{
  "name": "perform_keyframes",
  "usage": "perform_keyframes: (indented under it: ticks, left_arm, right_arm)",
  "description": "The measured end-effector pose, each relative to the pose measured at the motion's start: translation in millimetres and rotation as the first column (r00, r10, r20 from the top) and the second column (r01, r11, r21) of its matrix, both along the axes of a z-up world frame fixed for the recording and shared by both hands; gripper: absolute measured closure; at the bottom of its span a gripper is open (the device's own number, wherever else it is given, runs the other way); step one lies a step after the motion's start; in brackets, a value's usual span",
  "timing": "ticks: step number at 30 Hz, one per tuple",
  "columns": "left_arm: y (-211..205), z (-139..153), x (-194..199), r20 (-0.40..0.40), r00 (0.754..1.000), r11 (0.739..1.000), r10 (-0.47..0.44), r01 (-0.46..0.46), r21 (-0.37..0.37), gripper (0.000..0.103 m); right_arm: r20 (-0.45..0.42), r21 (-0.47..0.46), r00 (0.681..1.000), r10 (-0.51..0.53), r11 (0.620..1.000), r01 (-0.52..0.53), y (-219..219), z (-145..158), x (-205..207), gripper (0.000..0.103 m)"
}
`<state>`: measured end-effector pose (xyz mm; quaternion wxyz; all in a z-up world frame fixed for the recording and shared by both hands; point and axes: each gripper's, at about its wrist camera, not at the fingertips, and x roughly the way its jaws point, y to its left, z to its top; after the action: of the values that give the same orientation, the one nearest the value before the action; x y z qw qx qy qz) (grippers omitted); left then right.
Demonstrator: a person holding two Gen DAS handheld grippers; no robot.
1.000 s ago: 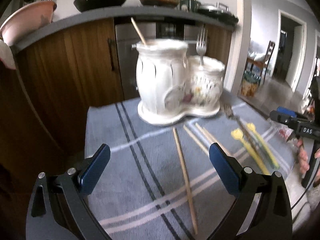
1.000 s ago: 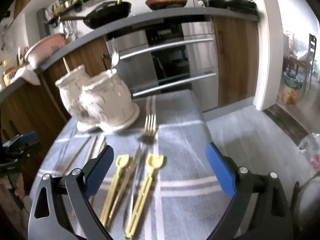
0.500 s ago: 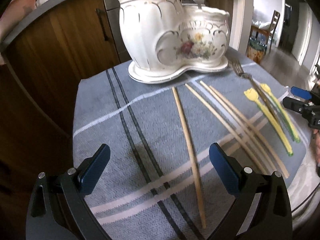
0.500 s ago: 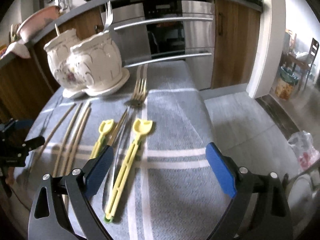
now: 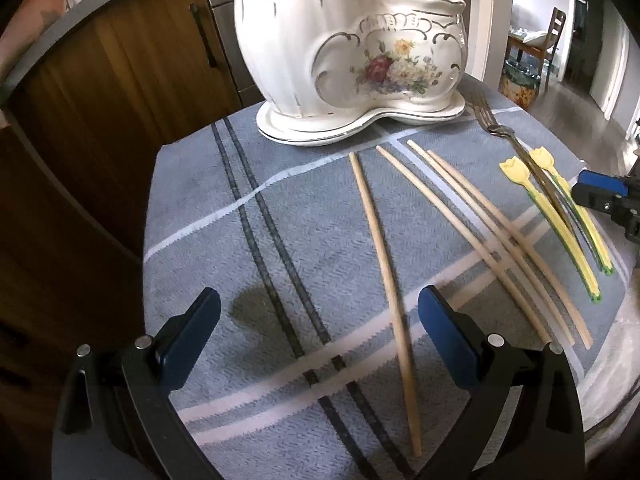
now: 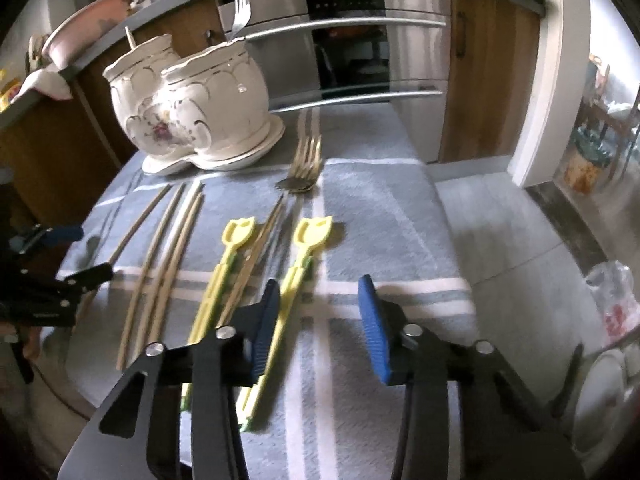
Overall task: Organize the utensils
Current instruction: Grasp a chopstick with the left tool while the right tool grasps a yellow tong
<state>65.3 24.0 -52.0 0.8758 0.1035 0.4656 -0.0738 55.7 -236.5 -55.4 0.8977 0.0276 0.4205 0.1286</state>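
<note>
A white flowered twin holder (image 5: 352,60) (image 6: 192,108) stands at the back of the grey striped cloth (image 5: 240,240) with a fork (image 6: 240,8) and a chopstick (image 6: 130,36) in it. Several chopsticks (image 5: 480,240) (image 6: 168,256) lie loose. One chopstick (image 5: 384,264) runs between the fingers of my open left gripper (image 5: 320,336) (image 6: 76,254), near its right one. Two metal forks (image 6: 304,164) and two yellow utensils (image 6: 224,272) (image 5: 540,216) lie in front of my right gripper (image 6: 318,320) (image 5: 600,192). Its jaws are closing. The right yellow utensil (image 6: 310,232) passes under its left finger, and no pad presses on it.
Wooden cabinets (image 5: 120,100) and a steel oven (image 6: 360,60) stand behind the table under a grey counter with pans. The cloth's right edge drops to a tiled floor (image 6: 500,220). A plastic bag (image 6: 616,300) lies at the far right.
Both grippers have sunk toward the cloth and tipped further down. The right jaws have narrowed from wide apart. The left jaws stay wide.
</note>
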Motion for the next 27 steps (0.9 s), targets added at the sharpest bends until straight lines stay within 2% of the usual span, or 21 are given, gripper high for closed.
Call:
perform_keyframes:
  ticks: [2,4,7,9,11,17,22,26,27]
  left_arm:
    - [-3,-1,1,-0.010,1.000,1.000,-0.011,0.011,-0.008,0.006]
    - [-5,1,0,-0.007,1.000,0.999,-0.028,0.027,-0.021,0.015]
    - [-4,3,1,-0.018,0.999,0.997,-0.047,0.046,-0.058,0.037]
    - [-3,4,2,-0.035,0.997,0.994,-0.064,0.060,-0.094,0.061]
    - [-3,5,5,-0.041,0.997,0.995,-0.065,0.061,-0.082,0.073]
    - [-4,5,18,-0.066,0.997,0.996,-0.046,0.040,-0.081,0.076]
    - [-7,5,26,-0.067,0.997,0.996,-0.047,0.041,-0.084,0.076]
    - [-3,5,28,-0.068,0.997,0.996,-0.042,0.036,-0.087,0.096]
    - [-2,5,28,-0.069,0.997,0.995,-0.040,0.034,-0.089,0.097]
  right_arm:
    - [-0.007,0.002,1.000,0.007,1.000,-0.007,3,0,1,0.069]
    - [-0.016,0.003,1.000,0.022,1.000,-0.022,6,-1,1,0.073]
    - [-0.026,-0.008,0.999,0.044,0.999,-0.045,9,1,1,0.081]
    - [-0.027,-0.041,0.999,0.037,0.998,-0.039,8,3,3,0.085]
    - [-0.032,-0.059,0.999,0.029,0.998,-0.031,6,4,6,0.085]
    - [-0.116,-0.060,0.992,0.041,0.997,-0.048,6,1,23,0.084]
    - [-0.119,-0.064,0.992,0.046,0.997,-0.054,7,2,28,0.087]
    - [-0.108,-0.047,0.993,0.041,0.998,-0.046,3,0,26,0.092]
    - [-0.106,-0.041,0.994,0.039,0.998,-0.043,2,0,25,0.092]
